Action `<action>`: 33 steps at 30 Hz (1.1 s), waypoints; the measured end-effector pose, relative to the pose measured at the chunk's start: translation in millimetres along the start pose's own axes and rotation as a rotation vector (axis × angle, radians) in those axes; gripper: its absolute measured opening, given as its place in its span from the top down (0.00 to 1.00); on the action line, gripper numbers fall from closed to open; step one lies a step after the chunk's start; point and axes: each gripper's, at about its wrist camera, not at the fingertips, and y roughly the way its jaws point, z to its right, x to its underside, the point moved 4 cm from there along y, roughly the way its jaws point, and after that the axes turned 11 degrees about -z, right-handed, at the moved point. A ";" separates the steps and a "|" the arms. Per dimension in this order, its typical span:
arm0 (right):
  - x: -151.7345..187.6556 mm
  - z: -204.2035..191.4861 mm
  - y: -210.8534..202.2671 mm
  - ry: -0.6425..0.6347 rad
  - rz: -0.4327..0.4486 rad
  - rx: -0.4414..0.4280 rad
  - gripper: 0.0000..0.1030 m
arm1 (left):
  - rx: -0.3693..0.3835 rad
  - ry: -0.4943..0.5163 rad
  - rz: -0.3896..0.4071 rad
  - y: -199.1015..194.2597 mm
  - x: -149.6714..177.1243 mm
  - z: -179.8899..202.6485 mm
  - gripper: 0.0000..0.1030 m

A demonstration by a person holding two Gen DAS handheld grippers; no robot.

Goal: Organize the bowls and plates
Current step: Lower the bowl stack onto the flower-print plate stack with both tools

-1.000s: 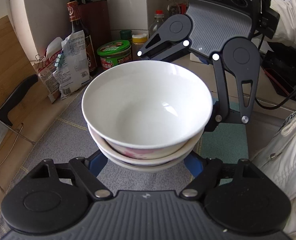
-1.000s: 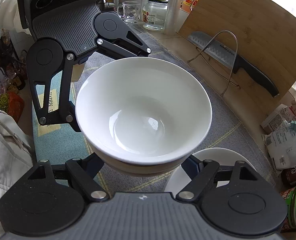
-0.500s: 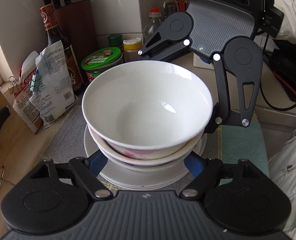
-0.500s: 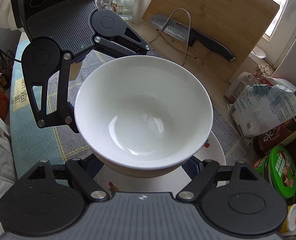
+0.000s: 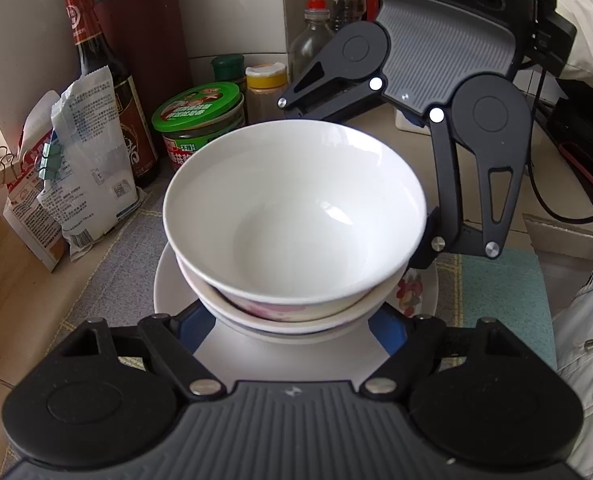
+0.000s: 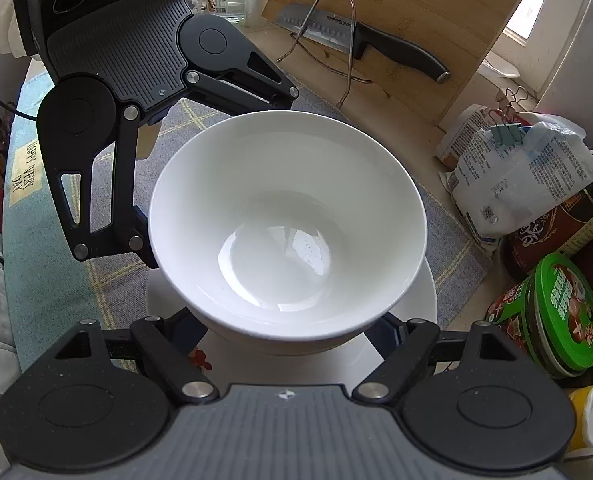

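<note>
Both tongs — left tongs (image 5: 292, 316) and right tongs (image 6: 286, 332) — clamp the nested stack of white ceramic bowls (image 5: 292, 216) just above the white fruit-patterned plate (image 5: 410, 292). Lower it level and centred; release both together.

Both grippers have carried the stack of bowls (image 5: 292, 232) sideways along the worktop, from over the bare grey mat to above the white plate (image 5: 296, 356). A second ago only an edge of that plate showed in the right wrist view; now it lies right under the stack. The green-lidded jar (image 5: 198, 120), soy sauce bottle (image 5: 108, 92) and clipped bag (image 5: 84, 160) have drawn closer, while the knife (image 6: 360, 40) and cutting board (image 6: 408, 12) have receded.
</note>
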 end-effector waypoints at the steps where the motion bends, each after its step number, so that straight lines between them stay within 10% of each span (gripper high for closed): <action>1: 0.1 0.8 1.1 0.000 0.000 0.001 0.16 | 0.003 -0.001 0.001 0.5 -0.3 -0.5 0.20; 18: 4.1 8.7 1.2 0.041 0.010 -0.017 0.15 | 0.016 -0.039 0.012 2.7 -3.4 -6.8 0.19; 33: 5.3 -5.3 -7.2 0.123 0.043 0.048 0.00 | -0.184 -0.133 0.147 -29.0 18.5 15.3 0.04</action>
